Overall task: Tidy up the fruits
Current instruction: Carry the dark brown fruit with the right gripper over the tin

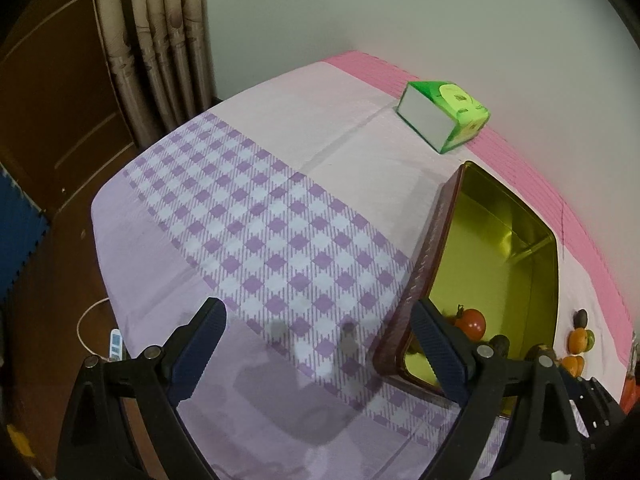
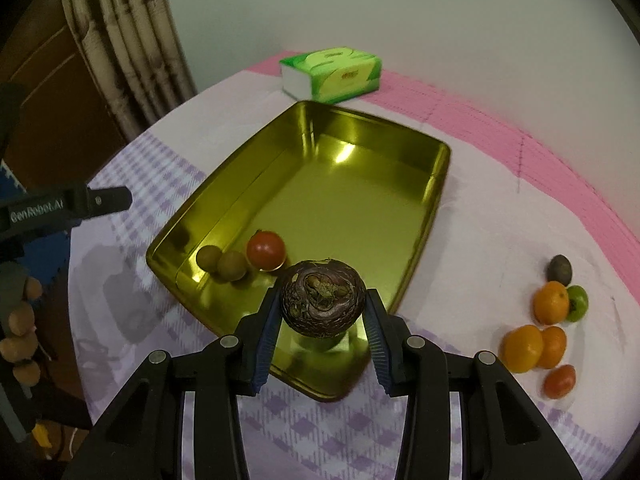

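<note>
My right gripper (image 2: pixel 323 297) is shut on a dark purple-brown round fruit (image 2: pixel 322 300) and holds it over the near end of the gold tin tray (image 2: pixel 340 200). In the tray lie a red tomato (image 2: pixel 265 250) and two small brownish-green fruits (image 2: pixel 209 257). On the cloth to the right sit oranges (image 2: pixel 522 348), a green fruit (image 2: pixel 577 303), a dark fruit (image 2: pixel 560 269) and another tomato (image 2: pixel 559 381). My left gripper (image 1: pixel 320 344) hangs open over the checked cloth left of the tray (image 1: pixel 424 264), with nothing between its fingers. The tomato (image 1: pixel 472 323) shows there too.
A green tissue box (image 2: pixel 332 74) stands behind the tray near the wall. The table's left edge (image 1: pixel 100 248) drops to a dark floor with a curtain (image 1: pixel 160 40) beyond. A bunch of small tan fruits (image 2: pixel 20 320) shows at the far left of the right wrist view.
</note>
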A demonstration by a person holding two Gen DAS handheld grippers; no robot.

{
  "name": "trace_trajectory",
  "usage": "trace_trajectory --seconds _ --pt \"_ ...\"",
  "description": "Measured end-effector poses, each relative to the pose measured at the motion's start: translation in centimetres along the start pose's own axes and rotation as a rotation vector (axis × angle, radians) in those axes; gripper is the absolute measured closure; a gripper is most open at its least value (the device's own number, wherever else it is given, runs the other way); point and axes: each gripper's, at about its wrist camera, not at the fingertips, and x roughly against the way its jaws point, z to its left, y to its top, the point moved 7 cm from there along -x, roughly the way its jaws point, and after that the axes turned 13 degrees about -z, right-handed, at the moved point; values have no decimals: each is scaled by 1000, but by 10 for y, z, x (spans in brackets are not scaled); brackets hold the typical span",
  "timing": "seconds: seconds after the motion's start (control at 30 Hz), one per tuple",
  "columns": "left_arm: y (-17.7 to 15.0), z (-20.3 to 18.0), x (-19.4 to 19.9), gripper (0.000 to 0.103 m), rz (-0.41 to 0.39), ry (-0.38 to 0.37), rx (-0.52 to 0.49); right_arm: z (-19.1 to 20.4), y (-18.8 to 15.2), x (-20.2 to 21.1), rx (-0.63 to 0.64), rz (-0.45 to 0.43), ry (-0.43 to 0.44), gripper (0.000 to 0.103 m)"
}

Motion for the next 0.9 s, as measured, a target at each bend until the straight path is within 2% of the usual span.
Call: trace_trajectory --seconds 0.43,0.9 --pt "0 1 0 11 -3 4 0 0 -10 -13 -6 43 5 61" --pt "0 0 1 11 -6 8 5 3 -13 -12 -15 47 11 60"
